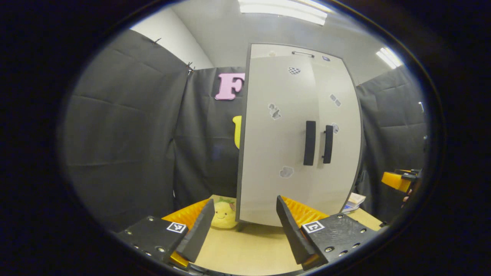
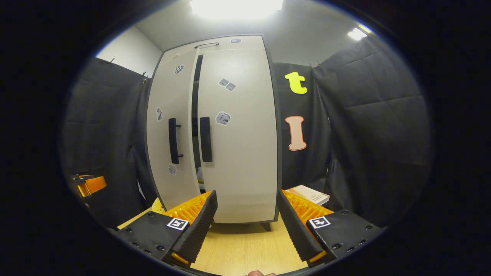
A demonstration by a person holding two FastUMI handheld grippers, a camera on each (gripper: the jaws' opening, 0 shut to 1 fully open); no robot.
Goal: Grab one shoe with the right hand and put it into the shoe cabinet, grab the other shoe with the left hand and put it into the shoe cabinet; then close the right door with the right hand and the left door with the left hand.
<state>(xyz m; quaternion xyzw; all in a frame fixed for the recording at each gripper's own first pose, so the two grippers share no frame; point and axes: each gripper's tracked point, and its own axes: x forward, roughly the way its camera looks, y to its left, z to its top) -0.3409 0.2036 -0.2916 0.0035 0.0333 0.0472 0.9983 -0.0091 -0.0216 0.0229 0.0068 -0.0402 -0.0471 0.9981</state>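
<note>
The pale grey shoe cabinet [image 1: 276, 153] stands upright on the wooden table, and both views face its front. Its left door [image 2: 168, 115] and right door [image 2: 241, 134] each carry a black vertical handle [image 2: 174, 140] [image 2: 205, 138]. In the right gripper view a narrow dark gap [image 2: 195, 99] runs between the doors; something pale low in it is too small to identify. In the left gripper view the doors look closed together. My left gripper [image 1: 245, 230] is open and empty, short of the cabinet. My right gripper [image 2: 247, 226] is also open and empty before the right door.
A yellow plush toy [image 1: 224, 214] sits on the table [image 1: 245, 253] at the cabinet's left foot. A flat book [image 2: 310, 195] lies at its right foot. Black cloth walls close in on both sides. The other gripper shows far off in each view [image 1: 399, 180] [image 2: 90, 184].
</note>
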